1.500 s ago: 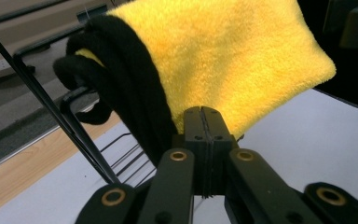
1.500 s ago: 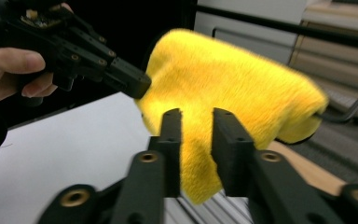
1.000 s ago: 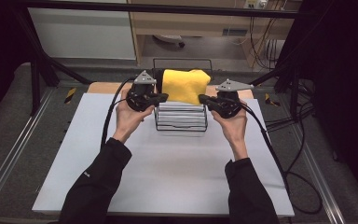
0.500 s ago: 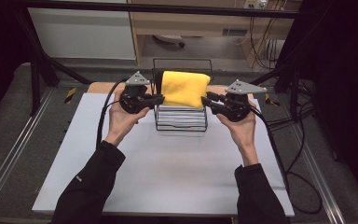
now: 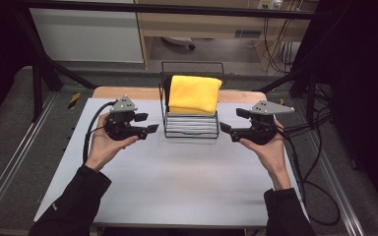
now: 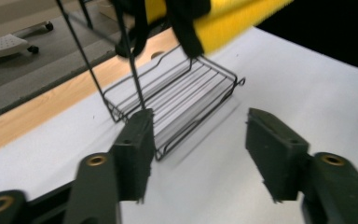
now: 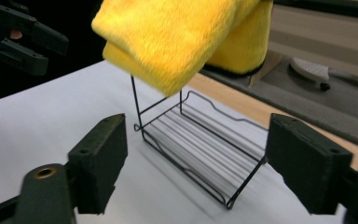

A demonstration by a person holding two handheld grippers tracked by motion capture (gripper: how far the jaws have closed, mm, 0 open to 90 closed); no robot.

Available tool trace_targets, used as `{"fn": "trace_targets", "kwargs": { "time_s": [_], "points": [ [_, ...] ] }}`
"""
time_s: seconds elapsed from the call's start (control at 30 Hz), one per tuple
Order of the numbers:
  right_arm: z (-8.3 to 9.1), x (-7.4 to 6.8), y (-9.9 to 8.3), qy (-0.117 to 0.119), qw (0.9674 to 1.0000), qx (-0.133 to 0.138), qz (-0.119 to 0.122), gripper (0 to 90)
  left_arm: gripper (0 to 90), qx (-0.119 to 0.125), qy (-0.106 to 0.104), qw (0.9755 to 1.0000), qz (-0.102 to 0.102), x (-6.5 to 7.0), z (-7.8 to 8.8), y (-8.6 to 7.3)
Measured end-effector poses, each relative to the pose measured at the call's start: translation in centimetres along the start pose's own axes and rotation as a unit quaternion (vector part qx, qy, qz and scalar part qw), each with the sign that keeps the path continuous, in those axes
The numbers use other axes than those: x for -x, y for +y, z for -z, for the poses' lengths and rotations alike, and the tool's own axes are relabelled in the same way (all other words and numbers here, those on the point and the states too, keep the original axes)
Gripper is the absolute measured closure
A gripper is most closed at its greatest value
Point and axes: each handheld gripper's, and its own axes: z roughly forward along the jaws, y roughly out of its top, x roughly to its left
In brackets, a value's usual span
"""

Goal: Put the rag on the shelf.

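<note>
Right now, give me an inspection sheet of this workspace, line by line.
Surface: white tabletop, bare in front; wooden strip along the far edge.
Job's things: black wire rack; folded yellow towel resting on its upper part.
Clutter: nothing seen.
Grippers: left gripper open, left of the rack; right gripper open, right of it; neither touches it.
Cables: black cable trails off the table's right edge.
Surroundings: metal frame rails, grey floor, cabinet behind.

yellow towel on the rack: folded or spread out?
Folded. The yellow towel sits as a thick, compact bundle on top of the wire rack; the right gripper view shows stacked layers at its edge.
</note>
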Motion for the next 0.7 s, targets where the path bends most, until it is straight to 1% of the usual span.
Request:
{"fn": "trace_targets", "kwargs": {
  "time_s": [0.07,0.2,0.3,0.37,0.53,0.67,0.7],
  "points": [
    [0.0,0.1,-0.8,0.003,0.9999,-0.004,-0.010,14.3,34.5,-0.003,0.000,1.0000,0.001,-0.1,0.1,-1.3],
    [0.0,0.3,-2.7,0.000,0.9997,-0.020,-0.017,9.8,25.3,-0.011,0.003,0.9999,-0.002,-0.2,0.2,-3.9],
    [-0.1,0.5,-4.3,0.002,0.9993,-0.028,-0.024,8.1,18.2,-0.020,0.004,0.9998,0.002,-0.3,0.2,-5.6],
    [-0.2,0.5,-5.3,-0.003,0.9989,-0.034,-0.031,5.5,14.5,-0.027,0.007,0.9996,0.006,-0.4,0.1,-6.8],
    [-0.2,0.6,-7.9,-0.004,0.9977,-0.057,-0.035,2.8,9.9,-0.038,0.008,0.9989,0.026,-0.5,0.0,-9.4],
    [-0.2,0.6,-10.0,-0.008,0.9964,-0.076,-0.035,1.3,8.7,-0.042,0.016,0.9985,0.032,-0.8,0.3,-11.2],
    [-0.1,0.6,-10.4,-0.010,0.9961,-0.079,-0.039,1.2,8.7,-0.042,0.017,0.9984,0.034,-0.9,0.5,-11.6]
  ]
}}
